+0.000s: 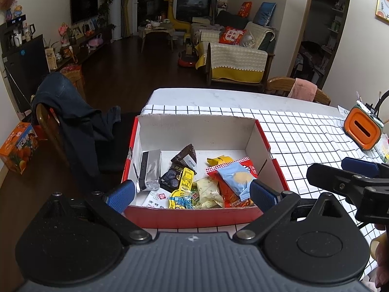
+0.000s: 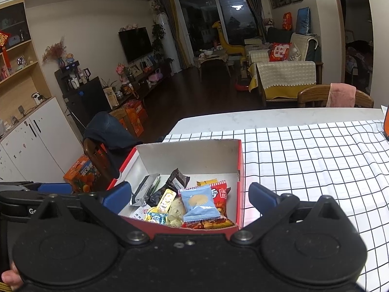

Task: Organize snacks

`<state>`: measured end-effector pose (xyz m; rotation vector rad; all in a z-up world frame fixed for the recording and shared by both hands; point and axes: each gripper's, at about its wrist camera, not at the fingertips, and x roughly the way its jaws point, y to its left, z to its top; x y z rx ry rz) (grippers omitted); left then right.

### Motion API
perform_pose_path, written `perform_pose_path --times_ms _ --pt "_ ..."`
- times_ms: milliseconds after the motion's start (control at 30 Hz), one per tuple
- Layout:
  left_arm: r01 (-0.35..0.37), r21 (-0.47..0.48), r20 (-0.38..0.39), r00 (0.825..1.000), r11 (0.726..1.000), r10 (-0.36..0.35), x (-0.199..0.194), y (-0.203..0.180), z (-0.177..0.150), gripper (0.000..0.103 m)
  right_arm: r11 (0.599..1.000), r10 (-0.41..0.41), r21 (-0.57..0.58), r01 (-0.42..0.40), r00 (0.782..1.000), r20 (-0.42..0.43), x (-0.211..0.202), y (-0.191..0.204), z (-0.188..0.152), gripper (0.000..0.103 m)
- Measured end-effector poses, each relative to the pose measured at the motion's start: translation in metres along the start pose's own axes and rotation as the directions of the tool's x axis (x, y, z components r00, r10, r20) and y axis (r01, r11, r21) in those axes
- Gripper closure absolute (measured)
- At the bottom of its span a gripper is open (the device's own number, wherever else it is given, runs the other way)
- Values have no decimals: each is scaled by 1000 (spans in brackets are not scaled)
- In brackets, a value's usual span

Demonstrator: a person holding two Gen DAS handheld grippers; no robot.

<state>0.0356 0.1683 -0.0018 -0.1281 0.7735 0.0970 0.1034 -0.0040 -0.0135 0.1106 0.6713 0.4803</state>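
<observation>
Both the left gripper and right gripper gape wide, holding nothing, above the near edge of the red box of snack packets. The box sits on a black-gridded white tablecloth at the table's left end; beyond lie wooden chairs, a dim living room, sofa and television.

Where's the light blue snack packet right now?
The light blue packet lies inside the red box, toward its near right side, on top of the red snack bag; both wrist views show it, and neither gripper is holding it.
</observation>
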Motion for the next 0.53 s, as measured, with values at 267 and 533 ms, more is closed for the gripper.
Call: perform_pose_path --times_ms 267,533 --pt "10 -36 5 1000 999 -10 -1 10 -1 2 999 -5 -35 4 1000 -15 2 9 4 0" --pt "15 -45 3 1000 999 -15 1 13 -1 2 999 -8 -50 7 1000 -21 2 15 6 0"
